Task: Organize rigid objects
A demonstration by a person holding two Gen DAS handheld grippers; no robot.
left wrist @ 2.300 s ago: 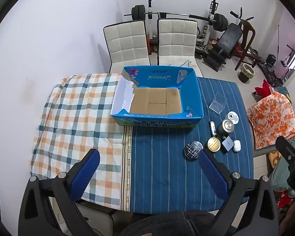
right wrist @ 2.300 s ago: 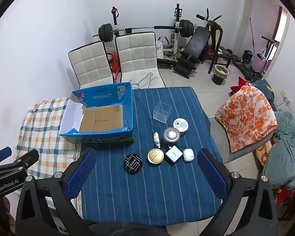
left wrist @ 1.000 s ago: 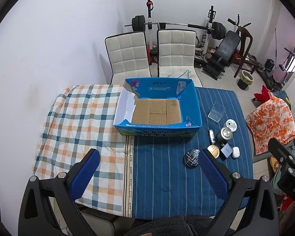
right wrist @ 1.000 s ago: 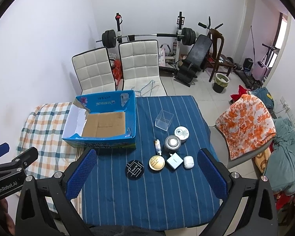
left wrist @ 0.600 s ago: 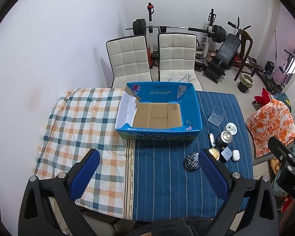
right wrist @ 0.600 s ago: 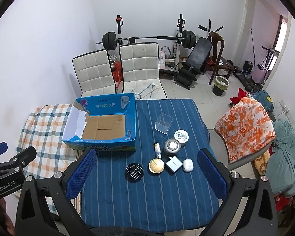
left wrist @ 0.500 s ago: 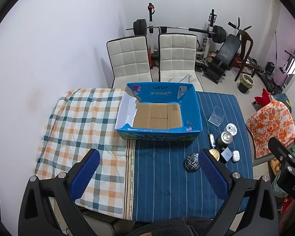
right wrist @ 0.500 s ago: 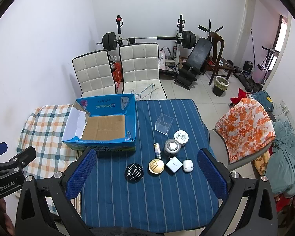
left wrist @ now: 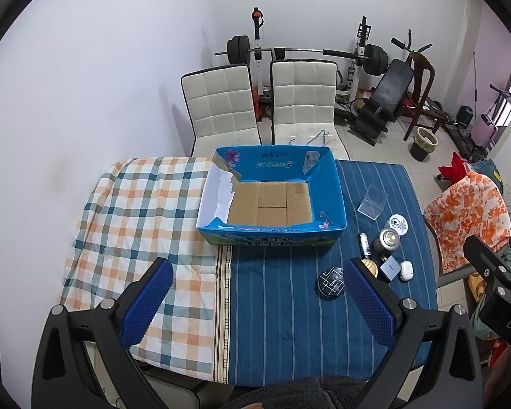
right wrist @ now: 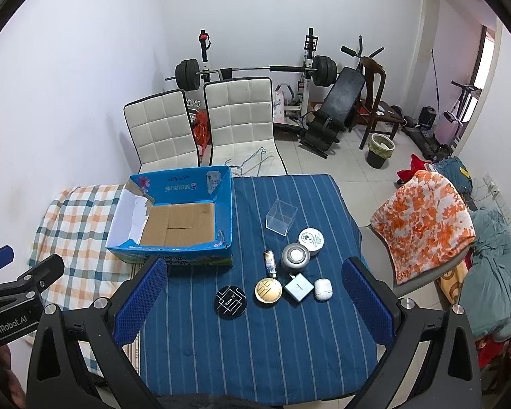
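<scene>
Right wrist view: the right hand-held gripper point(right wrist: 253, 298) is held high above the counter point(right wrist: 255, 358), with its two blue-padded fingers point(right wrist: 140, 300) spread wide apart and nothing between them. The left hand-held gripper point(left wrist: 255, 301) is in the same pose, high over the near edge, fingers apart and empty; it also shows at the left border of the right wrist view.

The counter has two cloths: a blue striped cloth point(right wrist: 299, 351) on the right part and an orange and teal checked cloth point(left wrist: 136, 218) on the left part.

On the blue cloth I count eight small rigid objects, close together. In the nearest row, from left to right: one flat black round compact point(right wrist: 231, 302), one gold round compact point(right wrist: 268, 290), one small white square box point(right wrist: 298, 287) and one white rounded earbud case point(right wrist: 323, 288). Behind them lie one small slim tube point(right wrist: 270, 262), one silver round jar point(right wrist: 295, 255) and one white round tin point(right wrist: 310, 238). Farther still stands one clear plastic cube box point(right wrist: 280, 217), a little apart from the others.

Left of this group is one open blue cardboard box point(right wrist: 173, 218) with a brown bottom, and it is empty. It sits where the two cloths meet.

Behind the counter are two white quilted chairs point(right wrist: 242, 119), and farther back a barbell on a rack point(right wrist: 255, 70).
</scene>
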